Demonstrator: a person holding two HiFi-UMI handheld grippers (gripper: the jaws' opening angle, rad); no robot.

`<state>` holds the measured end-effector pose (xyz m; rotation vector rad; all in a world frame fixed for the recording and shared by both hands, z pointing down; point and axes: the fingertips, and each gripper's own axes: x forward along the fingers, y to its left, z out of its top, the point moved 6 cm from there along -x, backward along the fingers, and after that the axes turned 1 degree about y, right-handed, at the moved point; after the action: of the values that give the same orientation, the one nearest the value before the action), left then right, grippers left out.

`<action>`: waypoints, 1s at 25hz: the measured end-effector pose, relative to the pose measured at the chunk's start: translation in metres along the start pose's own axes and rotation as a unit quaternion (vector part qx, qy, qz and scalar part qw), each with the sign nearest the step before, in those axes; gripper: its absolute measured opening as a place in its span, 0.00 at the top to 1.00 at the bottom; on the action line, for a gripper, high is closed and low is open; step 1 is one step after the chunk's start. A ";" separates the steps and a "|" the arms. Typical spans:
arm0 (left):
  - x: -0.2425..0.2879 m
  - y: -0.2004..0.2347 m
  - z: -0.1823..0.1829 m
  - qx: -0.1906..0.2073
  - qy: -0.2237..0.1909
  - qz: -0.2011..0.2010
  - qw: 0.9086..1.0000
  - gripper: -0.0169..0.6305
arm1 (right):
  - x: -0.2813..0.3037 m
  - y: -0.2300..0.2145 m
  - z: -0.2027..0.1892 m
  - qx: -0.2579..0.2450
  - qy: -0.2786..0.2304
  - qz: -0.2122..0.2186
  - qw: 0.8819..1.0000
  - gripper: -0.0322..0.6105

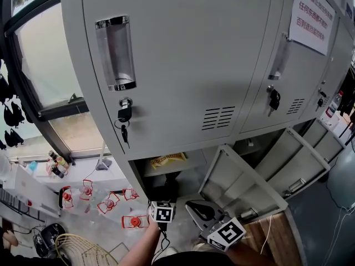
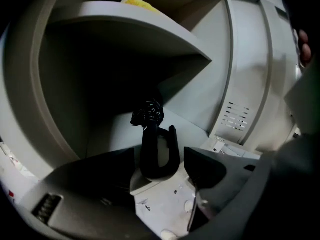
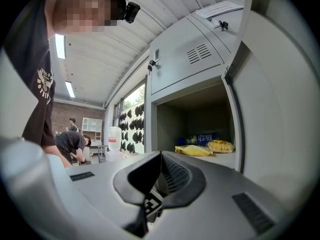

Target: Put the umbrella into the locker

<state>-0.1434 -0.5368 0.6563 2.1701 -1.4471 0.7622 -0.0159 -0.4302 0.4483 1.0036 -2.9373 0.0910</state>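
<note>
A black umbrella (image 2: 156,151) with a hooked handle lies on the floor of the open lower locker compartment (image 2: 100,134), tip toward the back. My left gripper (image 2: 160,176) is open just in front of it. The handle's loop sits between the jaw tips, and the pads do not press on it. The left gripper's marker cube (image 1: 162,211) shows at the locker's mouth. My right gripper (image 1: 195,208) is level beside the swung-open locker door (image 1: 244,187). Its jaws are shut with nothing between them (image 3: 157,184).
A shelf (image 2: 125,19) above the umbrella carries yellow snack bags (image 3: 192,150). The upper locker doors are shut, with keys (image 1: 125,115) in the locks. Another lower door (image 1: 294,159) stands open to the right. Several bottles (image 1: 105,201) and a wire frame (image 1: 77,251) lie at left.
</note>
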 end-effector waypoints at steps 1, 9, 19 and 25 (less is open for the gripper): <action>-0.006 -0.001 -0.001 -0.001 -0.003 -0.003 1.000 0.50 | 0.000 0.001 0.000 -0.001 -0.001 0.001 1.000 0.90; -0.098 -0.014 0.028 0.017 -0.121 -0.003 0.993 0.60 | -0.007 -0.012 0.010 -0.014 -0.015 -0.021 1.000 0.90; -0.240 -0.018 0.112 0.065 -0.309 0.045 0.948 0.92 | -0.016 -0.019 0.043 -0.041 -0.040 -0.061 0.997 0.90; -0.294 -0.021 0.133 0.065 -0.352 0.030 0.933 0.94 | -0.024 -0.006 0.077 -0.054 -0.052 -0.068 0.995 0.90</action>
<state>-0.1870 -0.4055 0.3638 2.6639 -1.8313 0.0683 0.0057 -0.4248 0.3706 1.2228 -2.9159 -0.1270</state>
